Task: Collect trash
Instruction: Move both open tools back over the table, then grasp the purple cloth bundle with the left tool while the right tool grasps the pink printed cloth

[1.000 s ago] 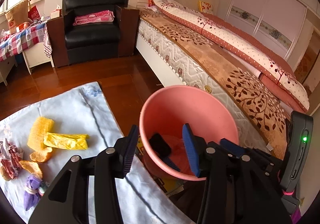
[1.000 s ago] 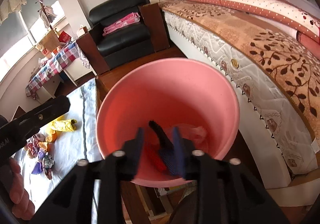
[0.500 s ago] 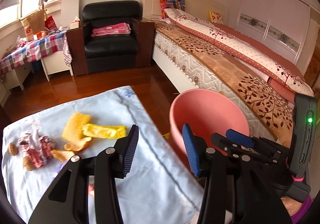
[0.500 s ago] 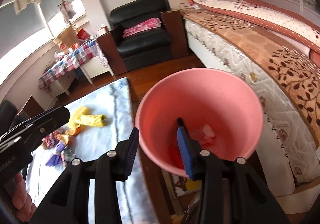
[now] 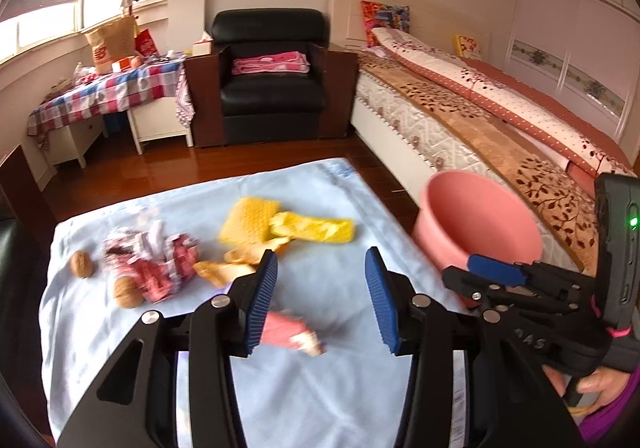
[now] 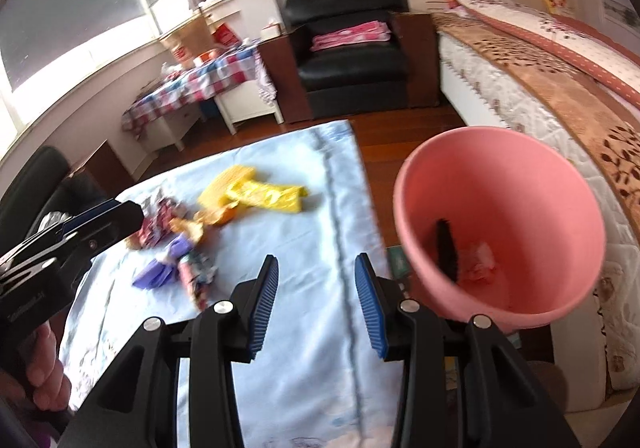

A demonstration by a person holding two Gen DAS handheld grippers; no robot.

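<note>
Several scraps of trash lie on the light blue cloth (image 5: 328, 388): a yellow wrapper (image 5: 312, 227), a red-and-white crumpled packet (image 5: 150, 260), two walnuts (image 5: 82, 264) and a pink wrapper (image 5: 286, 330). All look light, soft and crinkly, best pinched across the middle; the walnuts are hard and may roll. The left gripper (image 5: 322, 298) and right gripper (image 6: 316, 298) both gape empty. The pink wrapper sits just beyond the left fingers; the pink bin (image 6: 500, 232) stands right, off the cloth's edge.

Both wrist views overlook the blue cloth (image 5: 320, 388) and pink bucket (image 6: 500, 183).
</note>
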